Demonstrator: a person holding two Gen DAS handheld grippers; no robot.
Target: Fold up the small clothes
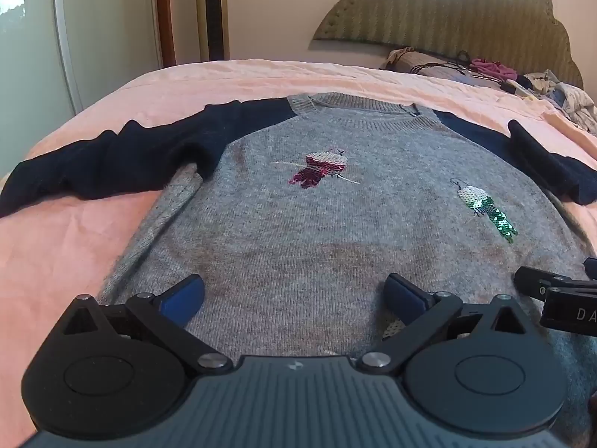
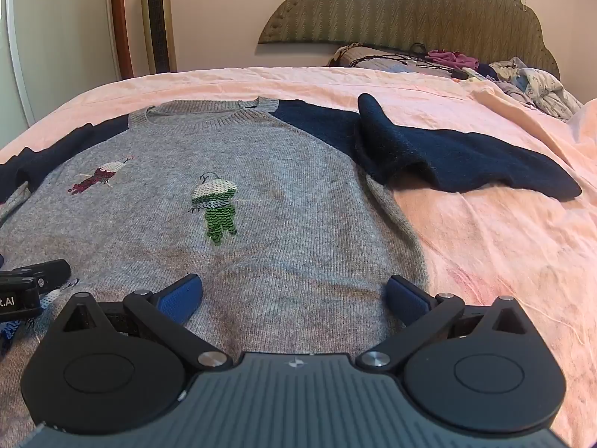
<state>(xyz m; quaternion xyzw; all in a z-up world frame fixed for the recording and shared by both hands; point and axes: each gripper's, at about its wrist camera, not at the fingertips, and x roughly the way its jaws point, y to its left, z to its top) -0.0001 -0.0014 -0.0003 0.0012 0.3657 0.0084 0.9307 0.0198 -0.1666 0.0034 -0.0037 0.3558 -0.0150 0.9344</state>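
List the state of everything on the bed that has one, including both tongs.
Sweater: spread flat, front up, unfolded.
Left sleeve: stretched out sideways, rumpled.
Right sleeve: stretched out sideways, bunched near the shoulder.
Left tongs: open, empty.
Right tongs: open, empty.
Clothes pile: unfolded.

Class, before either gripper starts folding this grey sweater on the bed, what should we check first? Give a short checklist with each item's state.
1. Grey sweater lies front up, body flat: ok.
2. Left gripper open, nothing held: ok.
3. Right gripper open, nothing held: ok.
4. Right navy sleeve smooth: not ok, bunched near the shoulder.
5. Left navy sleeve smooth: not ok, rumpled.
6. Bottom hem straight: cannot tell, hidden by the grippers.
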